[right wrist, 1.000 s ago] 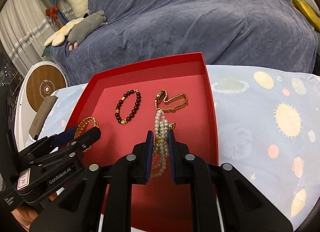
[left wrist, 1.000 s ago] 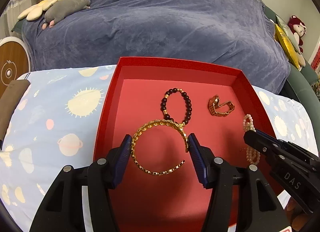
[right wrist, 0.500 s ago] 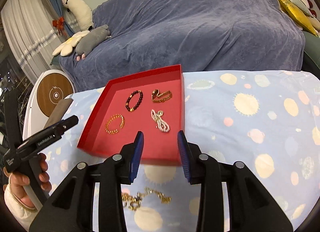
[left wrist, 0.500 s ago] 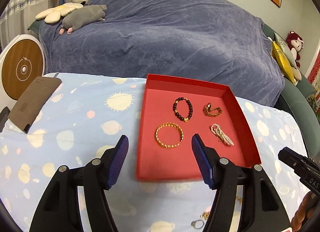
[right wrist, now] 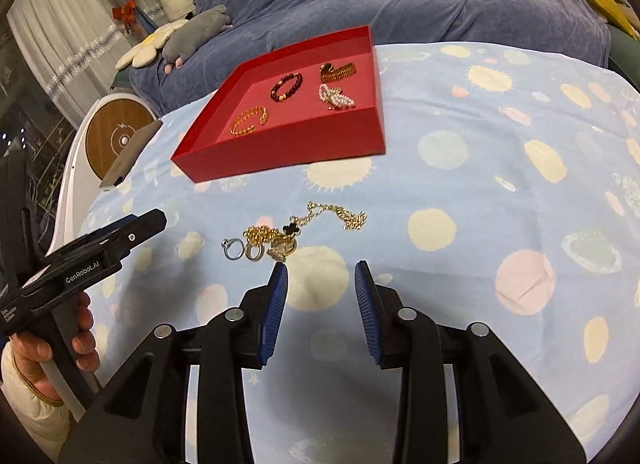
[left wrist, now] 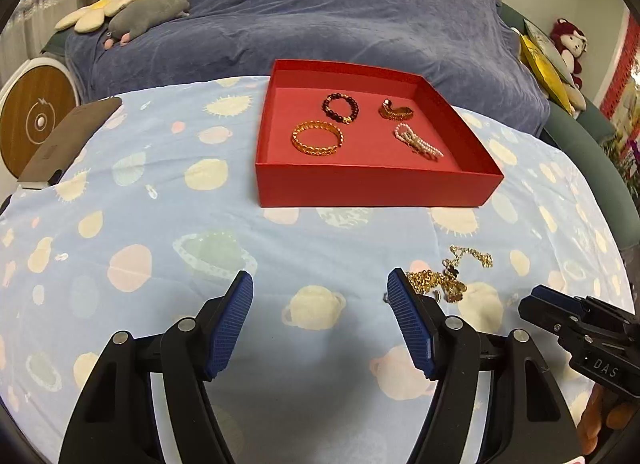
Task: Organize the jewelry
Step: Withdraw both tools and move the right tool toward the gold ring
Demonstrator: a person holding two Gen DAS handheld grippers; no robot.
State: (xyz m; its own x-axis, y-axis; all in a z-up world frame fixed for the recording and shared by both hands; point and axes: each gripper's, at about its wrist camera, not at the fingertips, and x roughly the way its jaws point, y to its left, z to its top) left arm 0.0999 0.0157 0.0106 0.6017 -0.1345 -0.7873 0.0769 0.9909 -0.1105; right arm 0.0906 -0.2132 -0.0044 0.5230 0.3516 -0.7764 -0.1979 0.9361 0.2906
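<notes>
A red tray (left wrist: 376,183) (right wrist: 288,151) on the table holds a gold bangle (left wrist: 317,138) (right wrist: 249,120), a dark bead bracelet (left wrist: 340,107) (right wrist: 287,87), a gold chain bracelet (left wrist: 395,110) (right wrist: 337,71) and a pearl bracelet (left wrist: 418,142) (right wrist: 335,97). A gold necklace with a black clover (right wrist: 316,223) (left wrist: 450,272) and small rings (right wrist: 244,248) lie on the cloth in front of the tray. My left gripper (left wrist: 320,288) is open and empty, left of this heap. My right gripper (right wrist: 321,272) is open and empty, just behind the heap.
The table wears a light blue cloth with suns and planets (left wrist: 160,223). A brown flat case (left wrist: 68,139) lies at its left edge. A blue-covered sofa (left wrist: 320,15) with plush toys (left wrist: 148,15) stands behind. A round wooden-faced device (right wrist: 120,139) stands at left.
Both grippers have let go of the bangle and the pearl bracelet in the tray, opened, and drawn back and up toward the table's near side. The loose necklace and rings have come into view.
</notes>
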